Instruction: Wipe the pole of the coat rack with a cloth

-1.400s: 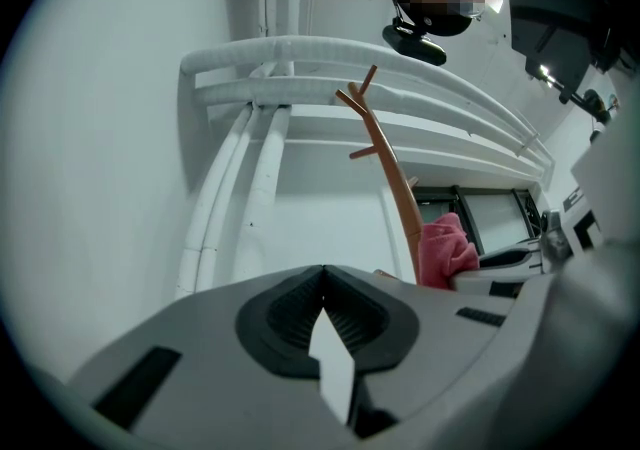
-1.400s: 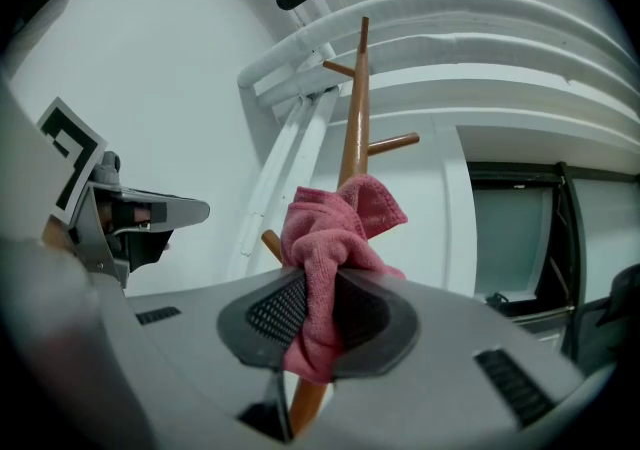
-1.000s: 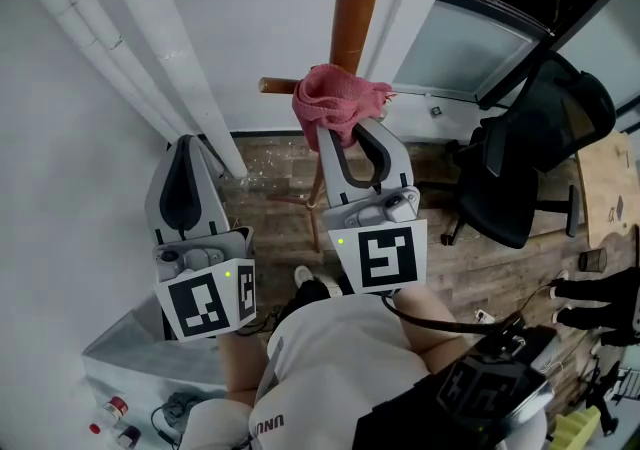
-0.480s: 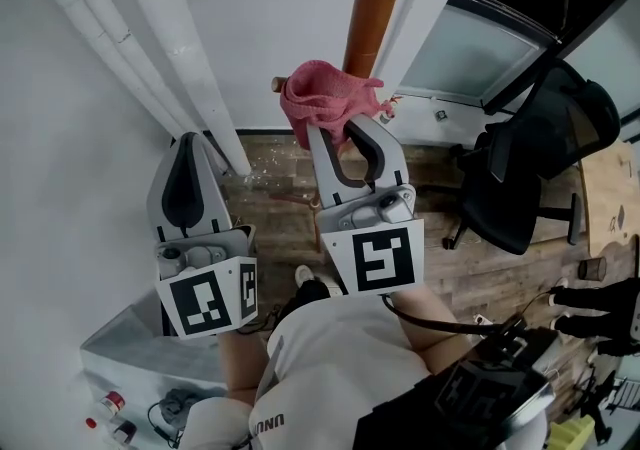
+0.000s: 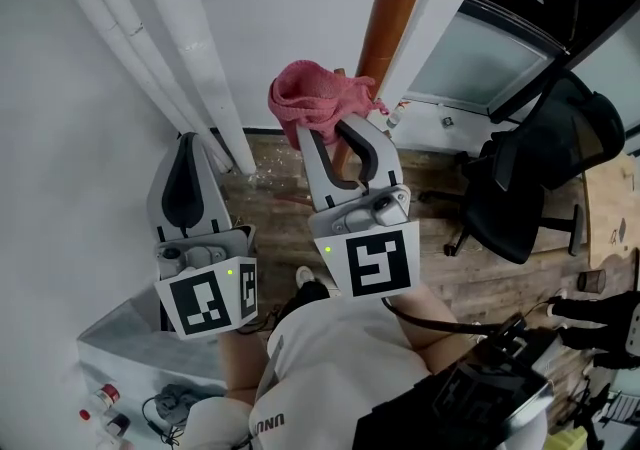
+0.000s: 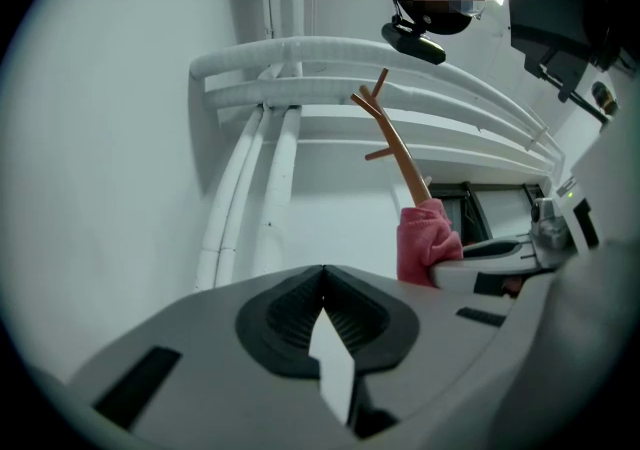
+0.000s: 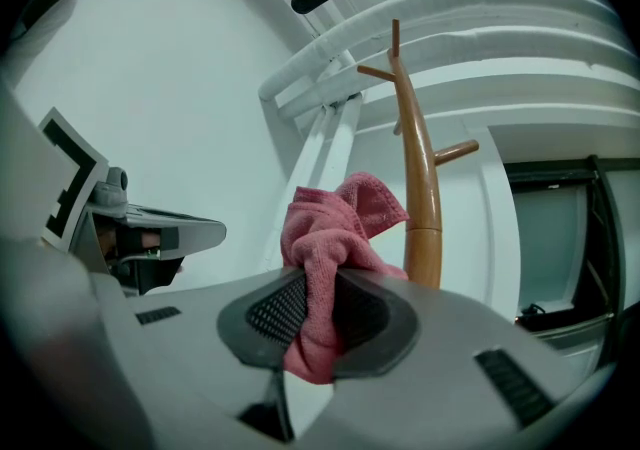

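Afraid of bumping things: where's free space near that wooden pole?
Bare wall between white pipes and pole; bare wood floor between pole and office chair. Crowded beside the pole, where the right gripper holds the cloth.

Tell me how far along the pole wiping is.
Done: the cloth is picked up, clamped in the right gripper. In hand: it sits against or just beside the coat rack pole; contact isn't certain. Left: wiping along the pole. The left gripper is shut and empty.
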Motion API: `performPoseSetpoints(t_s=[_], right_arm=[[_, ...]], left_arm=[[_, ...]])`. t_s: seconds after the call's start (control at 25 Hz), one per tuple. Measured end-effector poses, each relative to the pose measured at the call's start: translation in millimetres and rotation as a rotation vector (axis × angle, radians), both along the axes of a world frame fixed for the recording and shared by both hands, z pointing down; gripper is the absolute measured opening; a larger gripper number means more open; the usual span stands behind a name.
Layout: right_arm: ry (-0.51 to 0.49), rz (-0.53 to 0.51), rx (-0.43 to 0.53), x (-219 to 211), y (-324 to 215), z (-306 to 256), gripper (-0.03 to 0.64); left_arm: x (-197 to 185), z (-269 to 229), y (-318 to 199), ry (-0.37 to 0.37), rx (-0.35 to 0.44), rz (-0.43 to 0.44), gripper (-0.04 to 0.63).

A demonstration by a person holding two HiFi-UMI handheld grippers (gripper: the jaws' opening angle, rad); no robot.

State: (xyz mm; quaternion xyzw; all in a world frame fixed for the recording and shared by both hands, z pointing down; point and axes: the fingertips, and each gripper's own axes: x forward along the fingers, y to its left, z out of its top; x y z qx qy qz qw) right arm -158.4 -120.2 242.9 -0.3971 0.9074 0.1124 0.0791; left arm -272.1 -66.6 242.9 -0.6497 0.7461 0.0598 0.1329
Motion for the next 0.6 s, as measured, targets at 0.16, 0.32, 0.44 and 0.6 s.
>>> performPoseSetpoints(t_s=[0.16, 0.32, 0.44, 0.6], right_arm=[[-0.002, -0.023, 0.002, -6, 2, -1, 0.071], [-0.004, -0.046, 0.006, -12, 5, -3, 0.071], [-0.005, -0.068, 0.007, -18, 8, -5, 0.071], [-0.010, -0.099, 0.010, -18, 11, -8, 0.071]], left_arm=[[-3, 0, 2, -0.001, 0.001, -0.014, 0.015], [-6, -1, 3, -0.005, 0.004, -0.027, 0.015], [-9, -3, 5, -0.010, 0.005, -0.041, 0.015], [-7, -4, 8, -0.017, 0.005, -0.062, 0.015]])
